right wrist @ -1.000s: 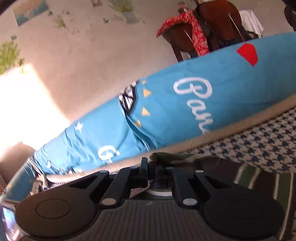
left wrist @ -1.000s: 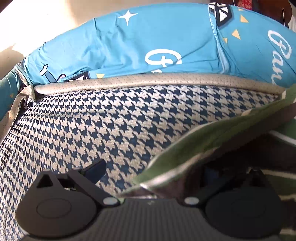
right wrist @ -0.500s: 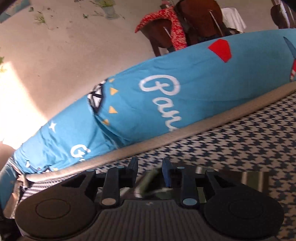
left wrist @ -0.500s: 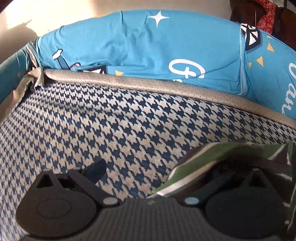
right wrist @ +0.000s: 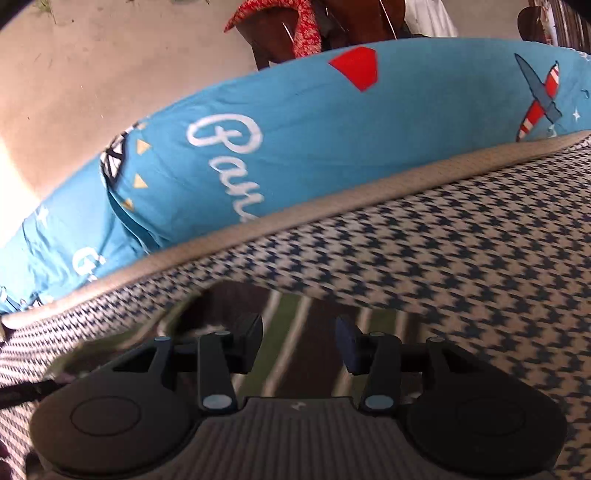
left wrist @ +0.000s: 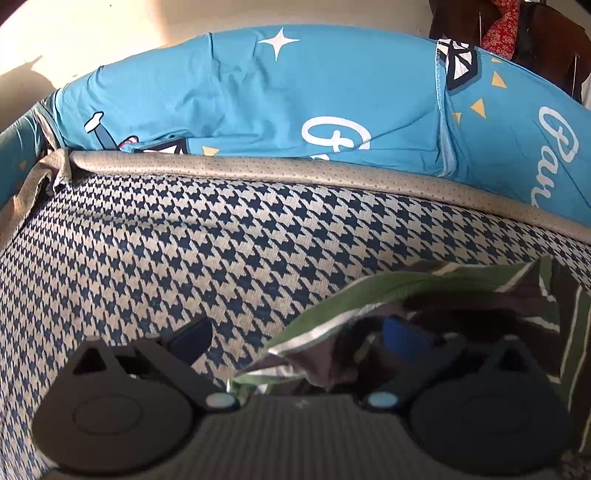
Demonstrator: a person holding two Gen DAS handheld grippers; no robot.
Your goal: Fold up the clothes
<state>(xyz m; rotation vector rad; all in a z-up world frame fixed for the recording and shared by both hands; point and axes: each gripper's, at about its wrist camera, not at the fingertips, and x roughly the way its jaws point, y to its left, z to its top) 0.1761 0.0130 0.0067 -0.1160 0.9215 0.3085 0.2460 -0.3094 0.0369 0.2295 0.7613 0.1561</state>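
Note:
A green, brown and white striped garment lies on the houndstooth cushion at the lower right of the left wrist view. My left gripper stands wide open, and a fold of the garment drapes over its right finger and half hides it. In the right wrist view the same striped garment lies flat under my right gripper. Its jaws are opening; the cloth shows in the gap beneath them and the pads do not press on it.
A tan piped edge borders the houndstooth cushion. Behind it lies a long blue bolster with white lettering and plane prints. A wooden chair with a red cloth stands by the wall beyond.
The right gripper, shut on the striped cloth a second ago, has opened and let it go. The cloth has sunk onto the cushion. The left gripper has stayed wide open.

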